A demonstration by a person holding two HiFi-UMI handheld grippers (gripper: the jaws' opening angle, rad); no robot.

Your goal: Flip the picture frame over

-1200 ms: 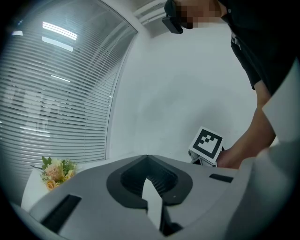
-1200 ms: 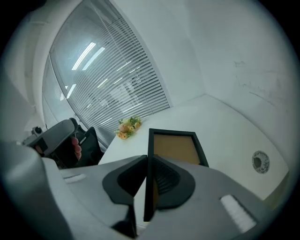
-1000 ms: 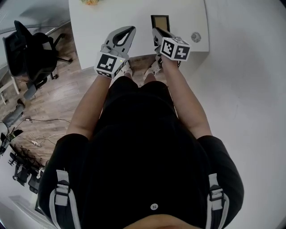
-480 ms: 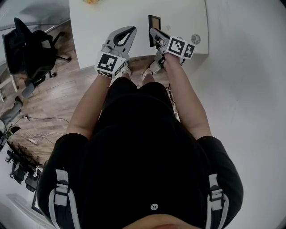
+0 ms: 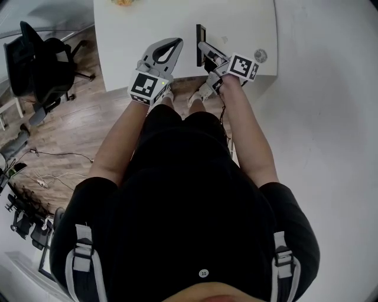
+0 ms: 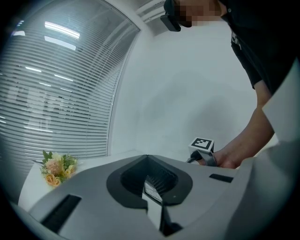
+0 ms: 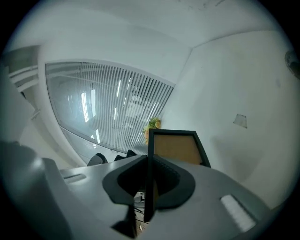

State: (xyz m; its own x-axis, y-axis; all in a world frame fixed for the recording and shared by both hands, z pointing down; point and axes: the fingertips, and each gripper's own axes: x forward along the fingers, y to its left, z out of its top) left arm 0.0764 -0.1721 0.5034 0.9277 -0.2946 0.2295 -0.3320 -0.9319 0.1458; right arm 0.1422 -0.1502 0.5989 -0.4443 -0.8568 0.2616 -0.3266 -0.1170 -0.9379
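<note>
**Frame up on edge in the right tool**

Wood floor (image 5: 77,130) fills the left of the head view, with a black chair (image 5: 38,65) standing on it. Closest to the camera is the wearer's black top, and both bare forearms reach forward to the near edge of the white table (image 5: 147,23).

I see the left tool (image 5: 175,42) hanging over that near edge. Its own view shows the jaws pressed together with nothing between them.

Just to its right is the right tool (image 5: 204,50), rolled so that its marker cube faces up and to the right. Its jaws are clamped on the black rim of the frame (image 5: 199,36), and in its own view that rim runs straight down between the pads.

From above the frame is only a thin dark bar, standing on edge over the table between the two tools. The right gripper view shows a brown panel inside the black border. I cannot tell whether the lower edge touches the table.

Farther right, a small round disc (image 5: 260,56) lies near the table's corner, apart from the tool. Flowers (image 5: 122,2) sit at the far left of the table. Beyond them the gripper views show a window with blinds (image 6: 51,93).
</note>
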